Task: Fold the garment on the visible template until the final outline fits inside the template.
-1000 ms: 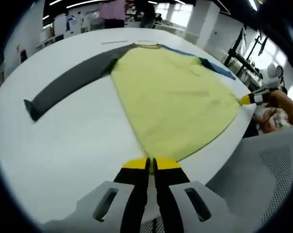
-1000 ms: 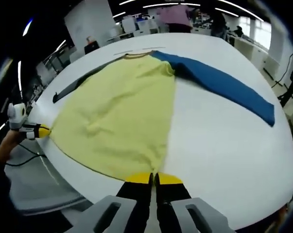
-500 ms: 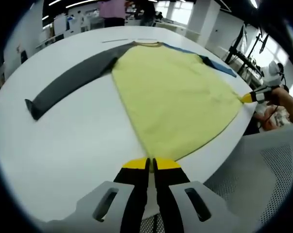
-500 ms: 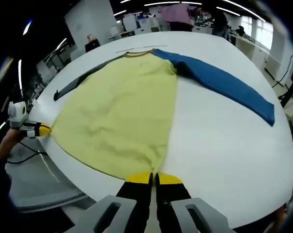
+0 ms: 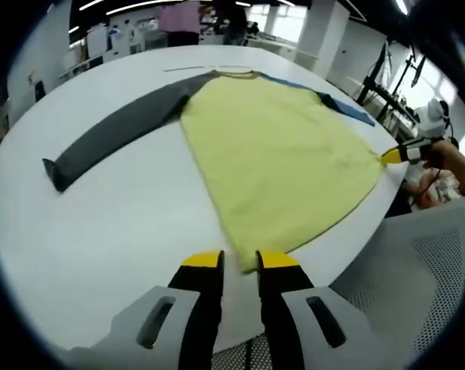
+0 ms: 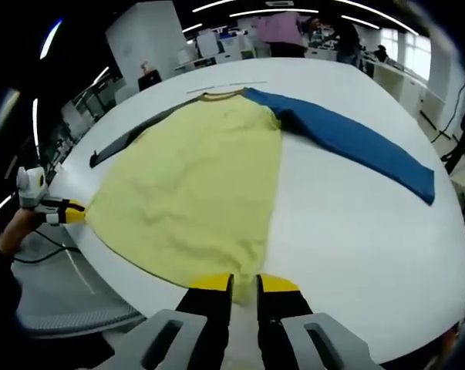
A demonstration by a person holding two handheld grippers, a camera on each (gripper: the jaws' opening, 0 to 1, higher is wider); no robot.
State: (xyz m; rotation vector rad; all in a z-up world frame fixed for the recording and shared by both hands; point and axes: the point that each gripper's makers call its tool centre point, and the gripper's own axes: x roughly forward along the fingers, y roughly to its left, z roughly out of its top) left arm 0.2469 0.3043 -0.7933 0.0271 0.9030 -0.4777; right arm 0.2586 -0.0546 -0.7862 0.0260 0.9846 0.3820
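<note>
In the left gripper view, the left gripper (image 5: 238, 262) sits at 6 o'clock with its yellow-tipped jaws a little apart, holding nothing, right at the hem corner of the yellow long-sleeved shirt with one grey and one blue sleeve (image 5: 282, 158), which lies flat on the round white table (image 5: 109, 231); the right gripper (image 5: 392, 156) is at 3 o'clock by the other hem corner. In the right gripper view, the right gripper (image 6: 244, 284) at 6 o'clock is a little apart too, empty, at the shirt's (image 6: 201, 185) hem, with the left gripper (image 6: 72, 215) at 9 o'clock.

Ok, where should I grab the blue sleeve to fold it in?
Take the blue sleeve at its cuff end, coming in from the table edge on its outer side with the right claw. It lies flat and straight, stretched away from the yellow body, so the cuff probably swings inward most easily.
</note>
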